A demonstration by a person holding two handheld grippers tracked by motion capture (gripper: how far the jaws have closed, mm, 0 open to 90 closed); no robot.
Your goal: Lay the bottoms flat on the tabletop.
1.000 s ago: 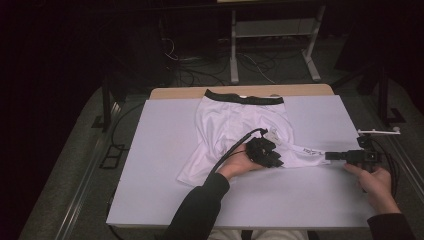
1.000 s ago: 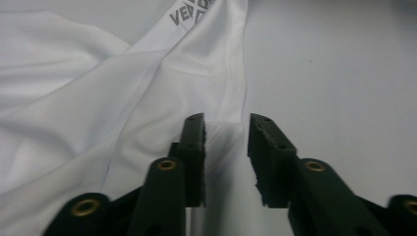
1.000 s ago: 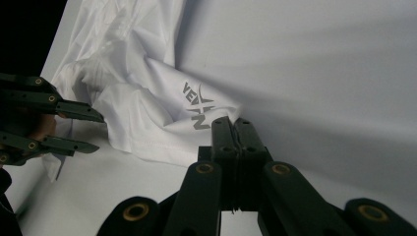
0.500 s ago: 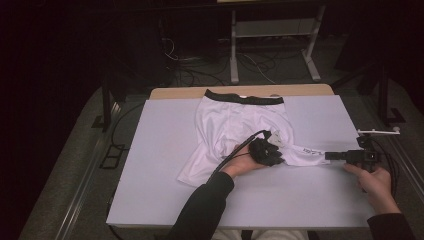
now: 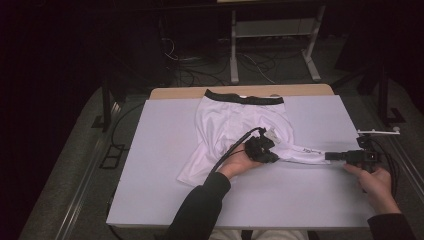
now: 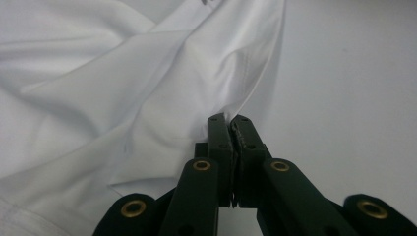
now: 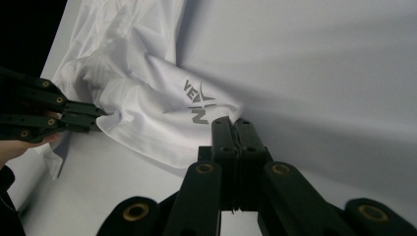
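Pinching white shirt [image 5: 235, 125] — L claw [image 6: 230, 123] & R claw [image 7: 236, 123], both clamped tight on fabric.

Shorts [image 5: 235, 125] logo print (tiny) unreadable overhead.

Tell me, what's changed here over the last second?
The left gripper has just closed its jaws on the hem of the white shorts, its hand barely moving. The right gripper stayed clamped on the leg end, and the shorts lie on the table as before.
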